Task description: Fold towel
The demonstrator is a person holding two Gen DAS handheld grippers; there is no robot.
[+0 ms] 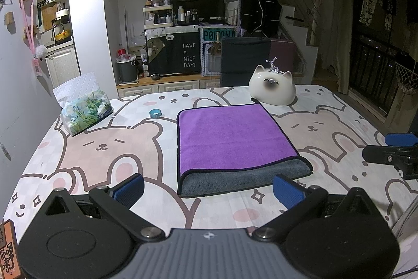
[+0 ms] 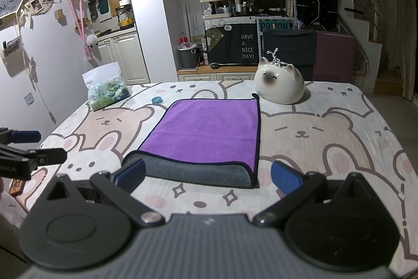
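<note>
Folded once already, purple towel (image 1: 232,137) flat mid-tabletop (image 1: 104,145) at 12 o'clock of both, grey underlayer showing at the near edge; left gripper (image 1: 208,186) and right gripper (image 2: 208,171) spread wide, holding nothing; likely one more fold left.

Left gripper (image 1: 207,187) and right gripper (image 2: 207,175) gape, empty.

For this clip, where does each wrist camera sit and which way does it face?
Left wrist: behind the open left gripper, above the table's near edge, facing the towel; the right gripper shows at the right.
Right wrist: behind the open right gripper, facing the same way; the left gripper shows at the left.
Shared: towel, cat figurine, tissue pack, tape roll.
</note>
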